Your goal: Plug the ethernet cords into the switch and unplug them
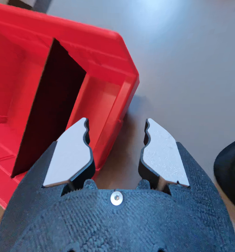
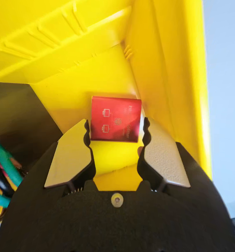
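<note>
Fingers (image 2: pixel 163 150) of the right gripper (image 2: pixel 116 121) spread apart, straddling the small red metal switch box (image 2: pixel 115 120) lying at 12 o'clock in the yellow plastic bin (image 2: pixel 168 68). Left gripper (image 1: pixel 116 121) gapes empty beside the red plastic bin (image 1: pixel 100 65) at 10 o'clock, over the grey counter (image 1: pixel 182 68).

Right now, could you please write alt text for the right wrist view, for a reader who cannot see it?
The open right gripper points down into a yellow bin at a small red switch lying on the floor by the right wall, not gripped. A dark divider stands at the left, with teal and multicoloured items beyond.
</note>
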